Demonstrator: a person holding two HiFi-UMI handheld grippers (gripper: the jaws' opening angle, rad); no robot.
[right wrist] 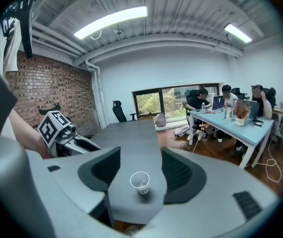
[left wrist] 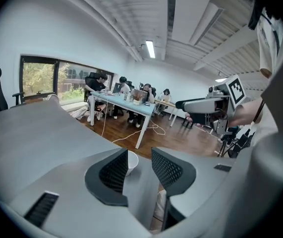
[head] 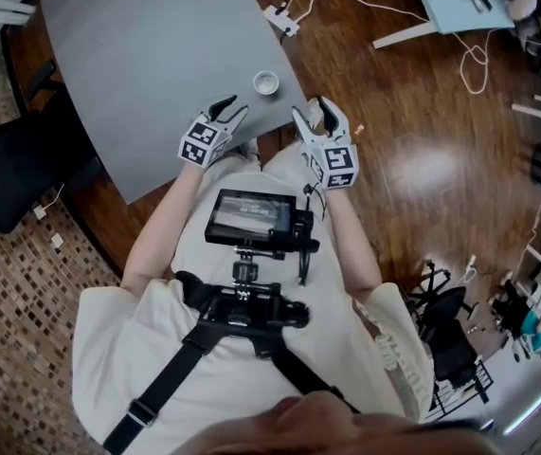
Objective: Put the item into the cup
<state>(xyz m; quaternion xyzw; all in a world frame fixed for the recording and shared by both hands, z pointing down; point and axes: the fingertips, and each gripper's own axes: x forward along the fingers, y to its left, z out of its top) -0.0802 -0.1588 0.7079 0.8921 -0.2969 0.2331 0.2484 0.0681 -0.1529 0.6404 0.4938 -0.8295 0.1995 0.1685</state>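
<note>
A white paper cup (head: 266,82) stands near the near corner of the grey table (head: 156,64). What is inside it I cannot make out. My left gripper (head: 230,109) hovers over the table edge just left of and nearer than the cup, jaws open and empty. My right gripper (head: 312,110) is off the corner to the cup's right, also open and empty. In the right gripper view the cup (right wrist: 140,182) shows upright beyond the gap of my right gripper (right wrist: 140,163), with the left gripper (right wrist: 57,130) at the left. In the left gripper view the cup (left wrist: 132,161) peeks from behind one jaw of my left gripper (left wrist: 140,170).
A black office chair (head: 14,173) stands left of the table. A power strip (head: 279,19) with white cables lies on the wooden floor beyond the corner. A light blue desk (head: 450,3) with seated people is far right. A screen rig (head: 251,218) hangs on the person's chest.
</note>
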